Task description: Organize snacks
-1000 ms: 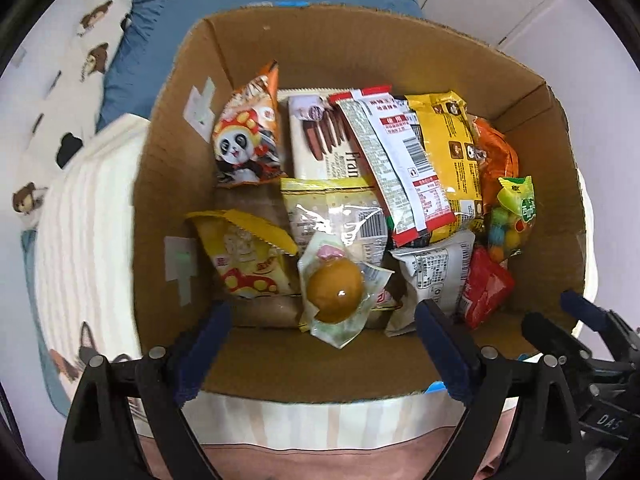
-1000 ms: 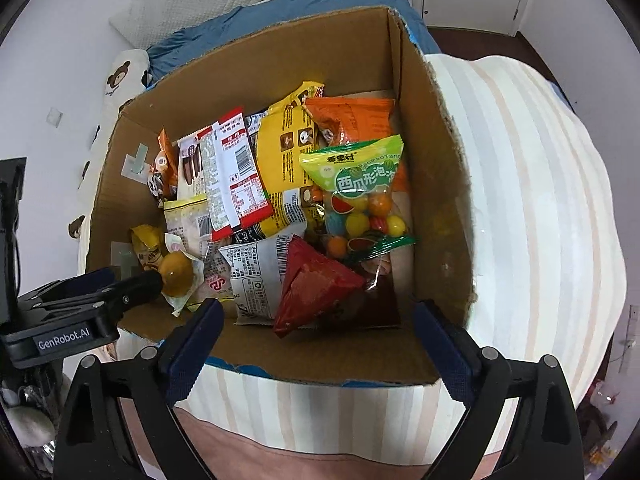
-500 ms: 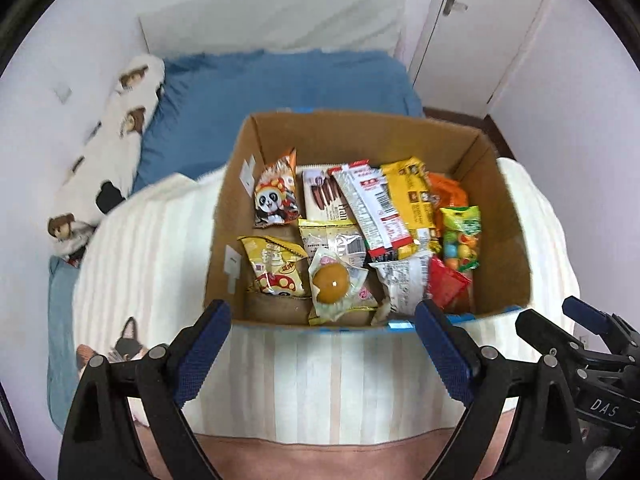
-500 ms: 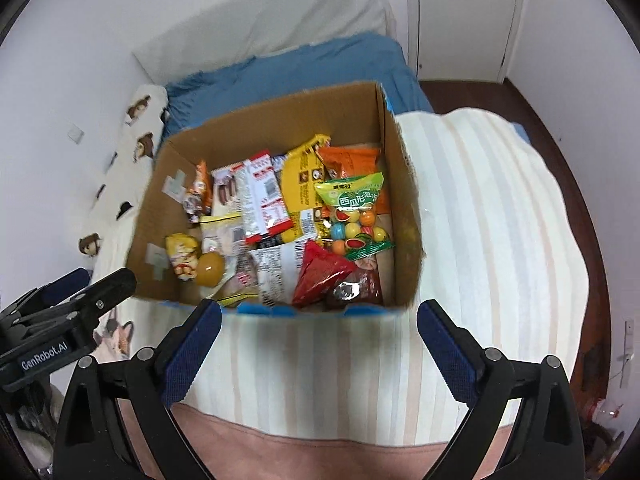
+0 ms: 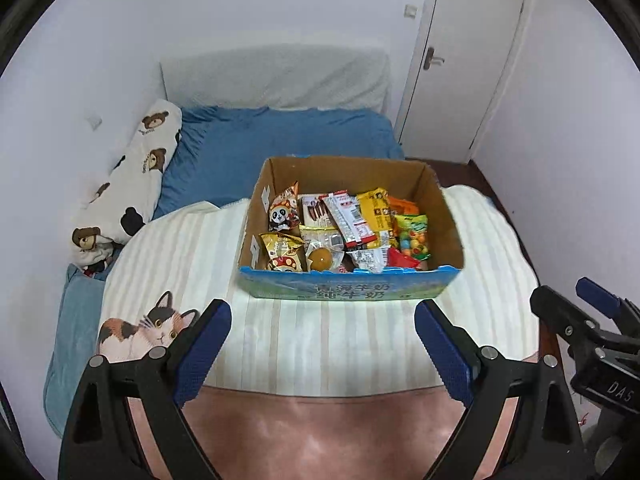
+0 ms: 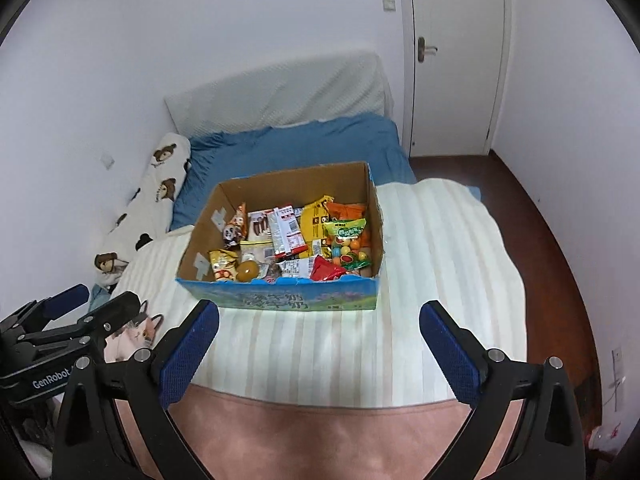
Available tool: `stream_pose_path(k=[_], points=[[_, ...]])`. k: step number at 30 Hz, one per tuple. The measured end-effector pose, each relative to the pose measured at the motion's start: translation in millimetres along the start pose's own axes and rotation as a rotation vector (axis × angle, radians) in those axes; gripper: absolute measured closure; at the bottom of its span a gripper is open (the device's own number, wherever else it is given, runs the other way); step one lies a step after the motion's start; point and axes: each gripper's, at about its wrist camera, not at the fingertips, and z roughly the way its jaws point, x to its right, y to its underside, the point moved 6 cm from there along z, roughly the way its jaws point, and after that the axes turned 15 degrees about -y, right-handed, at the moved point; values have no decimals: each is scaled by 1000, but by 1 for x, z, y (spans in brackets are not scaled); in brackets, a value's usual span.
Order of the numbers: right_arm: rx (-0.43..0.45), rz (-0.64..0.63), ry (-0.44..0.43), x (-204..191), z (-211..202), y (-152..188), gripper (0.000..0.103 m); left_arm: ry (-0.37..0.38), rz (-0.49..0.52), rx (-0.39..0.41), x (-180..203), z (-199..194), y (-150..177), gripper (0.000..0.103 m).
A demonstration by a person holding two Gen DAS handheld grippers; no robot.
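Observation:
An open cardboard box (image 5: 347, 289) with a blue printed front stands on the striped blanket, also in the right wrist view (image 6: 280, 300). It holds several snack packs: a panda bag (image 5: 284, 212), a red-and-white pack (image 5: 347, 216), a yellow bag (image 5: 376, 216), a green candy bag (image 5: 412, 236) and a round orange cake in clear wrap (image 5: 320, 260). My left gripper (image 5: 322, 350) is open and empty, well short of the box. My right gripper (image 6: 318, 354) is open and empty too, also in front of the box.
The box sits on a cream striped blanket (image 5: 332, 340) with a cat print (image 5: 140, 332) at the left. Behind are a blue sheet (image 5: 280, 136), a bear-print pillow (image 5: 132, 184) and a white door (image 5: 468, 60). A pink edge (image 5: 320, 420) lies nearest me.
Both grippers have pulled back and up from the box, which now looks much smaller and shows its front face. Both stayed open and empty.

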Motion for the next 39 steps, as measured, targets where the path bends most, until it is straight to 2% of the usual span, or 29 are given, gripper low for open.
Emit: stream_pose_path(k=[7, 17, 23, 24, 25, 39], points=[[56, -25, 2, -20, -54, 29, 1, 8, 0, 41, -8, -45, 23, 9], [100, -57, 28, -33, -91, 48, 0, -29, -20, 101, -17, -75, 40, 9], [110, -43, 48, -26, -89, 44, 0, -26, -40, 98, -20, -69, 36, 8], [112, -41, 53, -24, -87, 42, 0, -29, -38, 97, -19, -66, 35, 1], [112, -39, 58, -23, -84, 41, 0, -35, -36, 100, -19, -64, 34, 0], [127, -36, 120, -9, -41, 9, 0, -126, -12, 97, -8, -10, 8, 0]])
